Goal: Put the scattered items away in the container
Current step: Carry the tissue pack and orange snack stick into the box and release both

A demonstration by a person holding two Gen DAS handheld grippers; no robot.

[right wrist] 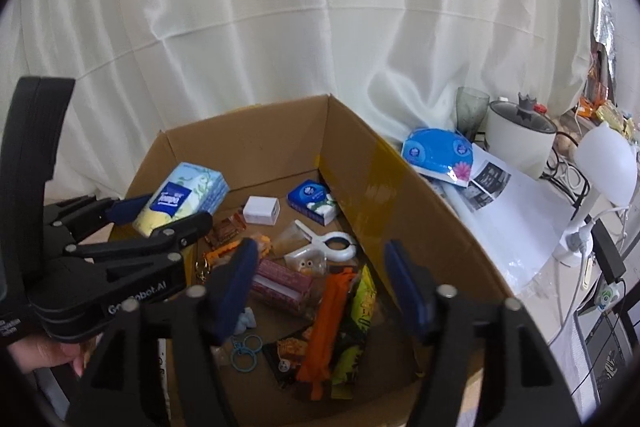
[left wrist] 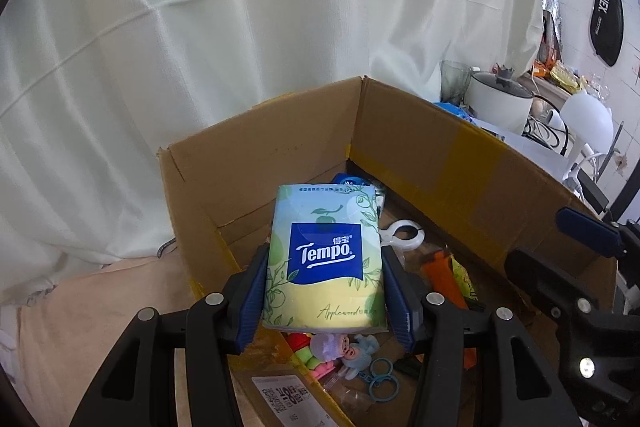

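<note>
Tissue pack (left wrist: 326,259), green/yellow w/ blue Tempo label, sits between the left gripper (left wrist: 325,291) pads, both blue pads against its sides, held above the open cardboard box (left wrist: 460,163) at its 9 o'clock wall; in the right wrist view the same pack (right wrist: 182,197) shows at 10 o'clock over the box (right wrist: 360,163). Right gripper (right wrist: 320,283) hangs over the box interior w/ jaws spread, nothing between them. On the box floor: white clip (right wrist: 334,241) near centre, orange pouch (right wrist: 326,319) at 6 o'clock, white charger (right wrist: 261,210) and blue tissue packet (right wrist: 312,201) toward 12, blue rings (right wrist: 245,347) at 7; outside at 2 o'clock a white cooker (right wrist: 520,143).
</note>
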